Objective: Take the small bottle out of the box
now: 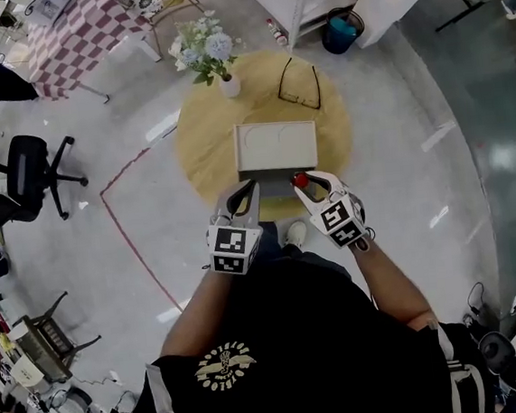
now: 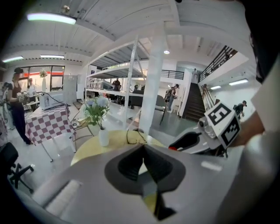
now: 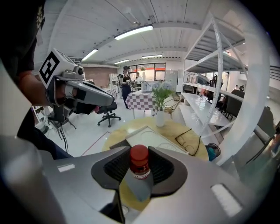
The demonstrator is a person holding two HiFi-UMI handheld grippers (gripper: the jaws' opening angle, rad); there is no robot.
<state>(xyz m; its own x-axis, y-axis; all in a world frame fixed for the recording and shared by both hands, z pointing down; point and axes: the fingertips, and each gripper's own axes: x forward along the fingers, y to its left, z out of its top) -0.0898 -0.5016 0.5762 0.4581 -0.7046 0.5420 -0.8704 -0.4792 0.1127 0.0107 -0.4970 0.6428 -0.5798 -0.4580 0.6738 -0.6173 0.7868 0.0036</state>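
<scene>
My right claw (image 3: 139,171) clamps the small bottle (image 3: 139,156) between its pads, above the desk's (image 1: 200,152) near edge; left claw (image 2: 142,151) closed, empty.

shirt (image 1: 297,324): black, short sleeves, cream emblem (image 1: 224,366) | left gripper (image 1: 241,193), right gripper (image 1: 313,181): grey, black-and-white marker cubes (image 1: 230,246)

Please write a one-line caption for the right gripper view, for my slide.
Right gripper holding the small red-capped bottle, with the box and round table beyond.
</scene>
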